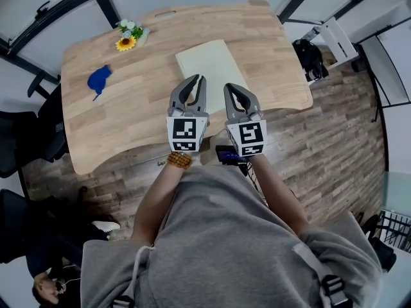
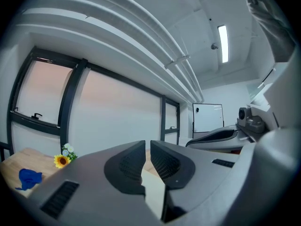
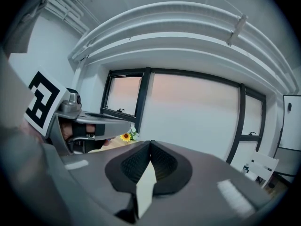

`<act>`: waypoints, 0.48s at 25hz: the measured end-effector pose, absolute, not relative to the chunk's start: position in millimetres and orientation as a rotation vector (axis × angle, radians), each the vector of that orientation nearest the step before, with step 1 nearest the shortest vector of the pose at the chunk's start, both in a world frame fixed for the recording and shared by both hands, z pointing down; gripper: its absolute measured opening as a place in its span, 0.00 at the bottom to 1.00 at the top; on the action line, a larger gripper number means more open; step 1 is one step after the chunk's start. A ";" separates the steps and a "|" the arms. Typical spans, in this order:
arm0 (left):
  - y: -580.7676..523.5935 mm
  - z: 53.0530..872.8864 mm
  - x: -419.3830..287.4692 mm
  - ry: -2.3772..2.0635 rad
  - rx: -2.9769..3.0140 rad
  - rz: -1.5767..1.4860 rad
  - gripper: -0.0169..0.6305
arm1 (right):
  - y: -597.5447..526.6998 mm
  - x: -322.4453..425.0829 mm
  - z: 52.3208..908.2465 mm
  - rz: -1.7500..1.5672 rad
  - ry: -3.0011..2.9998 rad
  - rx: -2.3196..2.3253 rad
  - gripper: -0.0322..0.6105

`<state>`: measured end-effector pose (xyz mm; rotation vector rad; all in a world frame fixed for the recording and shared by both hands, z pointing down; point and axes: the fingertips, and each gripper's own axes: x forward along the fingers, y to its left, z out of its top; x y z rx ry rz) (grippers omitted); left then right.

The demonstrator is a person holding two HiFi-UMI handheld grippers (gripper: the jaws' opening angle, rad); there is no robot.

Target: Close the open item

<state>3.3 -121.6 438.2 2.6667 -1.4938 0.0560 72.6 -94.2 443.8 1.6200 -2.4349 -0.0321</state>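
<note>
The pale book [image 1: 215,66] lies flat just ahead of your tips — left gripper [image 1: 198,80] a slit apart, right gripper [image 1: 231,87] clenched, both empty

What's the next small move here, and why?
Probably ease both grippers straight back, away from the pale book. It looks closed already: it lies flat as one slab, with no cover raised. The left gripper and right gripper sit at its near edge, left jaws a slit apart, right jaws together, neither holding anything.
</note>
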 end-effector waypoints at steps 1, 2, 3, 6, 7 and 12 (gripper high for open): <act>-121.8 440.3 3.2 -1.496 2.661 0.070 0.08 | -94.3 72.5 444.1 -0.033 -2.430 1.622 0.07; -122.0 442.4 3.1 -1.497 2.655 0.084 0.07 | -94.0 72.9 446.1 -0.033 -2.422 1.621 0.07; -122.0 444.4 3.0 -1.496 2.650 0.094 0.06 | -93.6 73.5 448.8 -0.032 -2.414 1.618 0.07; -122.0 448.2 2.8 -1.495 2.642 0.111 0.06 | -92.7 74.3 453.4 -0.032 -2.404 1.613 0.07; -122.1 448.5 2.7 -1.495 2.640 0.113 0.06 | -92.6 73.5 453.2 -0.034 -2.406 1.610 0.07; -121.5 453.7 0.8 -1.492 2.625 0.126 0.06 | -90.6 68.5 454.8 -0.030 -2.406 1.591 0.07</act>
